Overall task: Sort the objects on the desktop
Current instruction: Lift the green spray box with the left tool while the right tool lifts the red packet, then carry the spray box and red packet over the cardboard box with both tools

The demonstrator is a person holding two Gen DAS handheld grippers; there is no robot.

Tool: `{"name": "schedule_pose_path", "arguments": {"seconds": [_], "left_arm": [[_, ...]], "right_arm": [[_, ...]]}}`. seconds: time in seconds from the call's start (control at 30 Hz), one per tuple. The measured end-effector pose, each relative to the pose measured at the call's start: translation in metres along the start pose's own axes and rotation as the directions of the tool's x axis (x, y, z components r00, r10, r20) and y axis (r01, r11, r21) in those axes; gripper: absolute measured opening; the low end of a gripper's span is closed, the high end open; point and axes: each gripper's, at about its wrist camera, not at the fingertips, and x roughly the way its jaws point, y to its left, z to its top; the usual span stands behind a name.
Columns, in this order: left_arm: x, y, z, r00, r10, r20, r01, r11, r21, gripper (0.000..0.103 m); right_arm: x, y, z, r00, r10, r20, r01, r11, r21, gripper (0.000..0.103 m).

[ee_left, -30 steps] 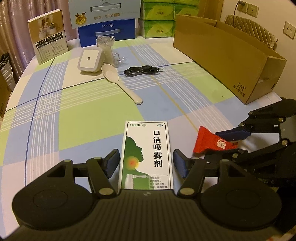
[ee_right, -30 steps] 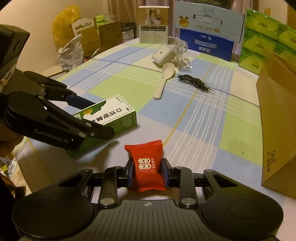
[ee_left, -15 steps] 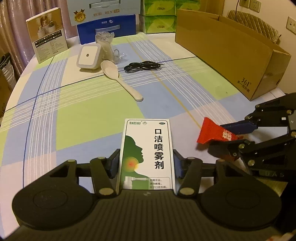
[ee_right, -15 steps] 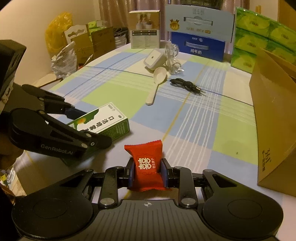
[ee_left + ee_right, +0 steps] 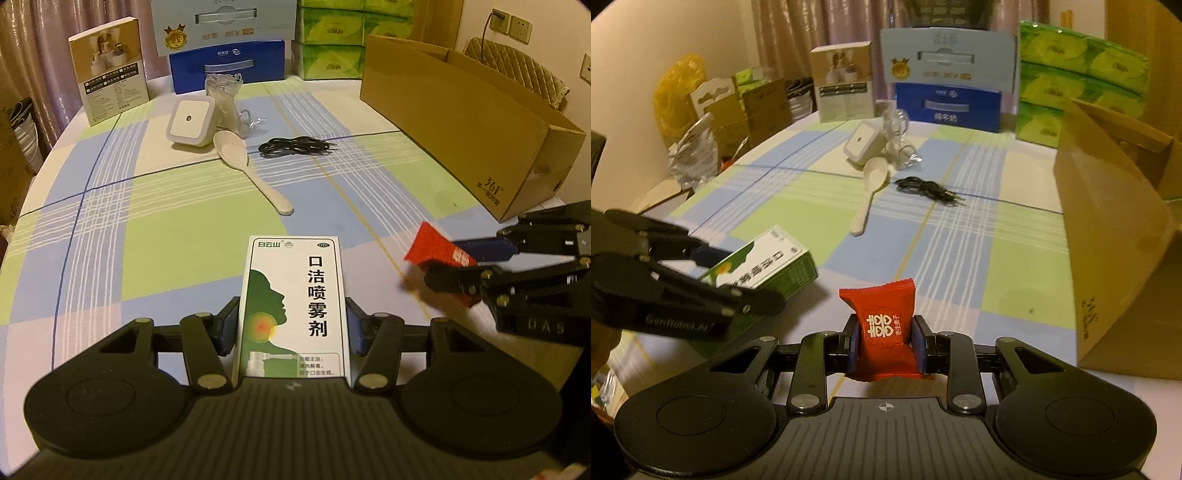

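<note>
My left gripper (image 5: pixel 291 326) is shut on a white-and-green medicine spray box (image 5: pixel 293 295) and holds it above the checked tablecloth; the box also shows in the right wrist view (image 5: pixel 768 267). My right gripper (image 5: pixel 885 341) is shut on a red candy packet (image 5: pixel 884 328), lifted off the table. In the left wrist view the packet (image 5: pixel 436 251) and right gripper (image 5: pixel 461 264) are to the right of the box. An open brown cardboard box (image 5: pixel 461 122) stands at the right (image 5: pixel 1115 229).
A cream spoon (image 5: pixel 247 166), a black cable (image 5: pixel 295 146), a white square night light (image 5: pixel 190 122) and a clear plastic bag (image 5: pixel 229 99) lie on the far table. Blue carton (image 5: pixel 227 62), green tissue packs (image 5: pixel 328 55) and a beige product box (image 5: pixel 109 88) line the back.
My left gripper closed on the spray box and raised it. My right gripper rose with the red packet, moving it right and up in the left wrist view.
</note>
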Motion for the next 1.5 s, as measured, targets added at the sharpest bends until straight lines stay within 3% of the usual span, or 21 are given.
{"name": "schedule_pose_path", "arguments": {"seconds": [0.3, 0.87, 1.1, 1.5], "left_arm": [[-0.015, -0.01, 0.003, 0.999, -0.035, 0.011, 0.035, 0.999, -0.009, 0.051], [-0.076, -0.06, 0.024, 0.993, -0.028, 0.114, 0.03, 0.999, -0.013, 0.051], [-0.089, -0.086, 0.044, 0.989, -0.051, 0.142, 0.048, 0.999, 0.024, 0.051], [-0.086, -0.144, 0.112, 0.972, -0.139, 0.19, 0.123, 0.988, 0.092, 0.051]], "right_arm": [[-0.025, 0.002, 0.003, 0.998, -0.029, 0.06, 0.027, 0.999, 0.031, 0.026], [-0.108, -0.01, 0.003, 0.975, -0.137, 0.176, 0.12, 0.987, 0.105, 0.026], [-0.149, -0.047, 0.019, 0.954, -0.197, 0.224, 0.159, 0.971, 0.179, 0.026], [-0.187, -0.118, 0.048, 0.914, -0.318, 0.253, 0.264, 0.938, 0.227, 0.026]]}}
